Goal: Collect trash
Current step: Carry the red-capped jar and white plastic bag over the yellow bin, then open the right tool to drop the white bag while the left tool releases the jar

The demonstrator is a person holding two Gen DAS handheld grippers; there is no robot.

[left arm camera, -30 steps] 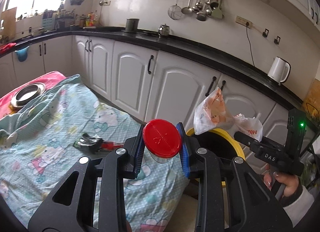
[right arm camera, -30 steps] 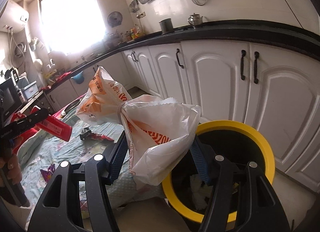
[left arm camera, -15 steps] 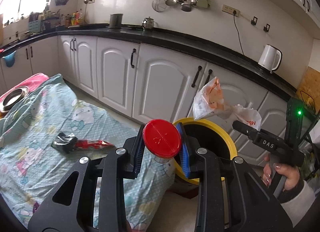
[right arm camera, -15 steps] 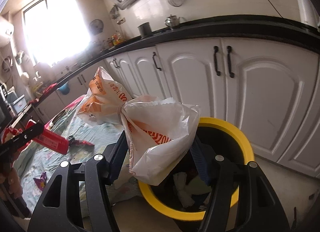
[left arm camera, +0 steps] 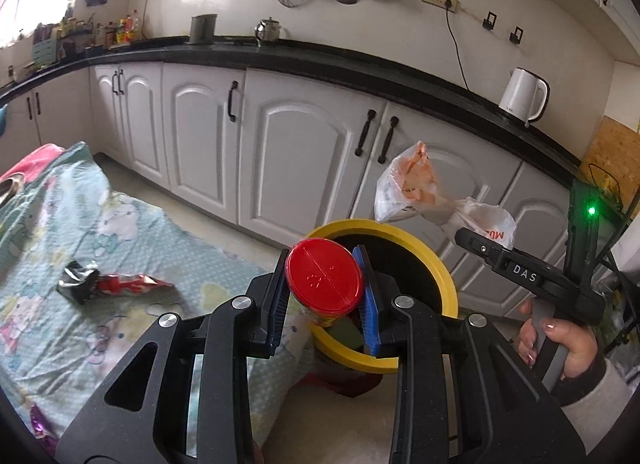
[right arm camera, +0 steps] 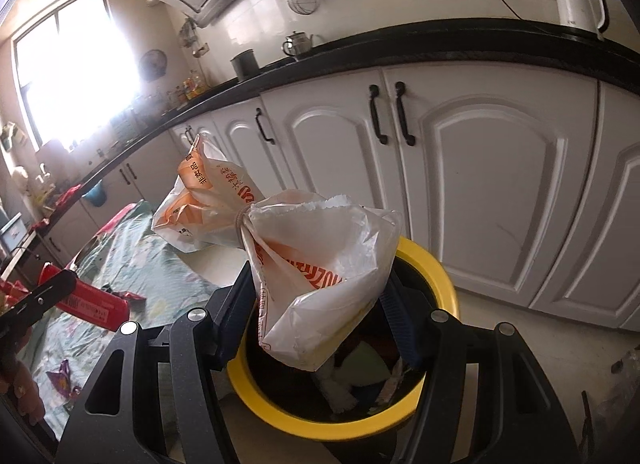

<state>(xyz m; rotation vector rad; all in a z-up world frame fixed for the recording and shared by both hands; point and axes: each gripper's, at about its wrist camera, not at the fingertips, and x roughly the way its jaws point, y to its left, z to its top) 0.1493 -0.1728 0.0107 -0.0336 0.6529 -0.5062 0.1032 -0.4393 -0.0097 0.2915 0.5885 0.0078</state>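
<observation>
My left gripper (left arm camera: 324, 296) is shut on a red-lidded canister (left arm camera: 325, 276), held just over the near rim of the yellow-rimmed trash bin (left arm camera: 440, 276). In the right wrist view that canister (right arm camera: 90, 306) shows at the left edge. My right gripper (right arm camera: 320, 304) is shut on a knotted white and orange plastic bag (right arm camera: 316, 260), which hangs over the bin (right arm camera: 444, 284) with several scraps inside. The left wrist view shows the bag (left arm camera: 424, 191) to the right above the bin, with a hand (left arm camera: 560, 344) on the right gripper's handle.
A crumpled red and silver wrapper (left arm camera: 108, 284) lies on the patterned cloth (left arm camera: 80, 232) left of the bin. A purple wrapper (right arm camera: 60, 380) lies on the cloth's near part. White cabinets (left arm camera: 304, 151) run close behind the bin under a black counter with a kettle (left arm camera: 522, 93).
Both grippers have moved toward the bin and lower with their loads. The bin now sits under the canister and the bag. Neither grip has changed.
</observation>
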